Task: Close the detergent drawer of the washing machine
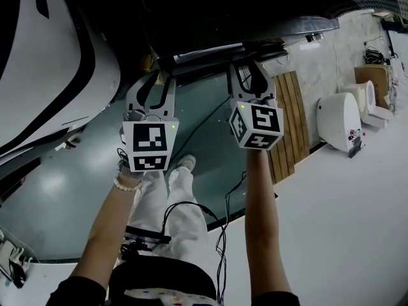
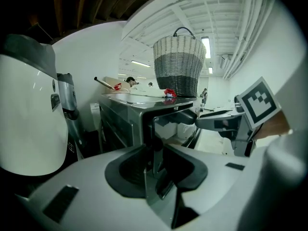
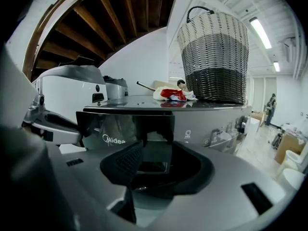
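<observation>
The silver washing machine (image 3: 211, 112) carries a "Midea" detergent drawer (image 3: 126, 125) that stands pulled out of the front at its upper left corner. In the left gripper view the drawer (image 2: 174, 116) juts toward me, straight ahead of the jaws. From the head view it is a grey bar (image 1: 213, 50) just beyond both grippers. My left gripper (image 1: 156, 85) is open and empty, a little short of the drawer's left end. My right gripper (image 1: 250, 76) is open and empty too, close before the drawer's right part. Neither touches it.
A woven grey-and-white basket (image 3: 214, 57) and a red-and-white cloth (image 3: 173, 94) rest on the machine's top. A large white appliance (image 1: 51, 62) stands at the left. A wooden slat board (image 1: 290, 123) and a white rounded fixture (image 1: 338, 121) lie on the right. Cables (image 1: 223, 234) hang by the person's legs.
</observation>
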`<state>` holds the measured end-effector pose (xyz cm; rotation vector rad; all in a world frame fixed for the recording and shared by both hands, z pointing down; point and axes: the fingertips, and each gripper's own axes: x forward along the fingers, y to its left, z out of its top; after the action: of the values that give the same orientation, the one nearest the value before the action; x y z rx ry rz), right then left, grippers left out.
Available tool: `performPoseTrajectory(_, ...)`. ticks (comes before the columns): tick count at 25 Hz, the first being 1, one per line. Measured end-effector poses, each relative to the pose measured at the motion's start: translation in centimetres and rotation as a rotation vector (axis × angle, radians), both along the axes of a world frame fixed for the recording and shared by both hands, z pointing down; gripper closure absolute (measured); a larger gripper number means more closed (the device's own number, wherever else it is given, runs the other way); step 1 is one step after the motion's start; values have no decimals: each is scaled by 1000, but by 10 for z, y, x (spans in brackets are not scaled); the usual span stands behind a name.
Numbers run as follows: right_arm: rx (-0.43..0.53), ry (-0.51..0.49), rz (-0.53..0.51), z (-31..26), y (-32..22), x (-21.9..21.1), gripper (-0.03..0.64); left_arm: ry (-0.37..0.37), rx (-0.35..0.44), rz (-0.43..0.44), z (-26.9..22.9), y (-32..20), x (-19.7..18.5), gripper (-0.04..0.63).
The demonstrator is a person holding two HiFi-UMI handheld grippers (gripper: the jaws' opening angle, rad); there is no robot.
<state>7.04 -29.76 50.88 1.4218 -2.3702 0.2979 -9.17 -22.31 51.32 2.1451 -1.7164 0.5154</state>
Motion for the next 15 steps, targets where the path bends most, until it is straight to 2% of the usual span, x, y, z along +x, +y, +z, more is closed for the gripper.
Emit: performPoseTrajectory(15,-3,55,-7,-2,-14,-10,446,-8,3,4,0,-8,-8,496)
